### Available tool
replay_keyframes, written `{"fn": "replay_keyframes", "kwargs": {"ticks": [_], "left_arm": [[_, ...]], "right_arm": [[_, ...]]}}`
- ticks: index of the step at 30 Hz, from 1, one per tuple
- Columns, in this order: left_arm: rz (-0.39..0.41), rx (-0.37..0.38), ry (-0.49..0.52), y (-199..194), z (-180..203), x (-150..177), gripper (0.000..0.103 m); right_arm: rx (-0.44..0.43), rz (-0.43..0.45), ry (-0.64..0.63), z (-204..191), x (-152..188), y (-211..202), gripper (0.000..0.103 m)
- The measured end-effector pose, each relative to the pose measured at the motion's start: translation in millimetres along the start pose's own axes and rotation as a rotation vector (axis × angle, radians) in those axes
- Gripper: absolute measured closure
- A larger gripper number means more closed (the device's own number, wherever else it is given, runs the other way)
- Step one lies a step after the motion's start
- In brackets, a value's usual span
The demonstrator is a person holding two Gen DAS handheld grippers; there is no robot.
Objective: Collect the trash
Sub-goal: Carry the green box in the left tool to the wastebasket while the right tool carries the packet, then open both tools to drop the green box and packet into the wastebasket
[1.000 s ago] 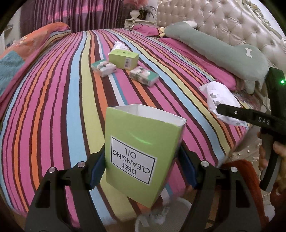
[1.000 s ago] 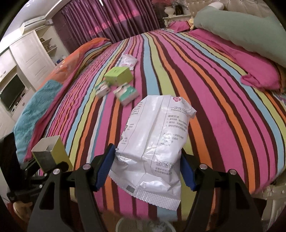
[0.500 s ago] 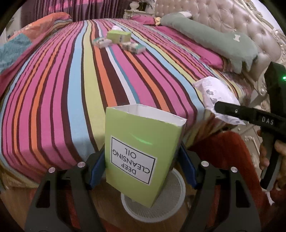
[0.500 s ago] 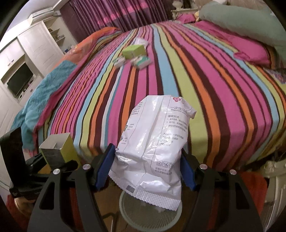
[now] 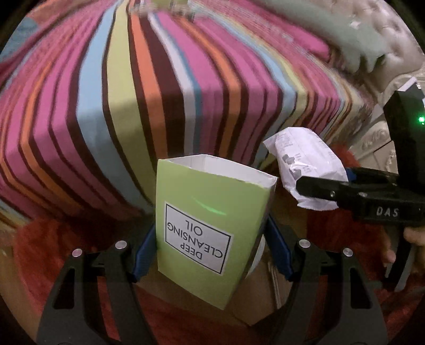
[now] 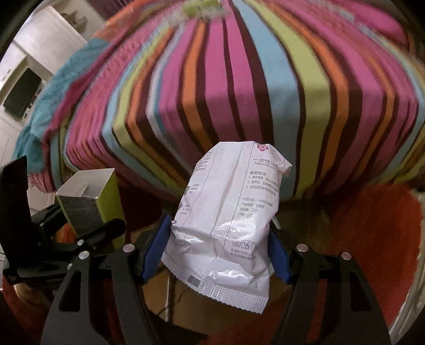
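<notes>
Nearest the left wrist camera, the left gripper (image 5: 212, 254) is clamped on a lime green carton (image 5: 207, 225) with an open top, its label reading "DEEP CLEANSING OIL" upside down. Nearest the right wrist camera, the right gripper (image 6: 215, 252) squeezes a crumpled white plastic packet (image 6: 228, 220) printed with Chinese text. Both items hang in the air just off the foot of the bed, side by side, above a red rug (image 6: 372, 233). Beyond them rises the striped bedspread (image 5: 148, 87), blurred. At the far end lie a few small boxes (image 6: 202, 8), too smeared to describe
</notes>
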State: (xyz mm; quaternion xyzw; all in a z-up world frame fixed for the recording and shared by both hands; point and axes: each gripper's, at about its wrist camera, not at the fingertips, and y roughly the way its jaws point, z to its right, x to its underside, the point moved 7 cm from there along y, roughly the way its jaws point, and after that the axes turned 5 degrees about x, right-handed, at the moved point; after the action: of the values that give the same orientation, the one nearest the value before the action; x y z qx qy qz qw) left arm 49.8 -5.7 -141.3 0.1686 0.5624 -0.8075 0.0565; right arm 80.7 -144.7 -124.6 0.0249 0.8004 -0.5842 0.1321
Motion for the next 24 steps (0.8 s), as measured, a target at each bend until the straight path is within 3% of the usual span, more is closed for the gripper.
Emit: {"fn": "replay_keyframes", "kwargs": {"ticks": [5,10,14,24], "left_arm": [[-0.124,0.033,-0.033,28.4,-5.0,12.6,0.032],[-0.274,0.006,-0.052,61.0,-11.5,30.0,0.032],[-0.346,-0.02,-0.035,75.1,-13.7,39.5,0.031],[-0.489,-0.035,-0.016,104.5,-14.0,52.7,0.031]], "right_arm": [[-0.018,-0.172,0.061,10.6,15.2,37.6,0.038],[-0.021,-0.329,0.093,14.5,27.7,69.6,0.038],[-0.022,-0.401,0.134,19.2,27.9,89.4,0.038],[-0.03,-0.485,0.186,25.7,39.9,114.3,0.038]]}}
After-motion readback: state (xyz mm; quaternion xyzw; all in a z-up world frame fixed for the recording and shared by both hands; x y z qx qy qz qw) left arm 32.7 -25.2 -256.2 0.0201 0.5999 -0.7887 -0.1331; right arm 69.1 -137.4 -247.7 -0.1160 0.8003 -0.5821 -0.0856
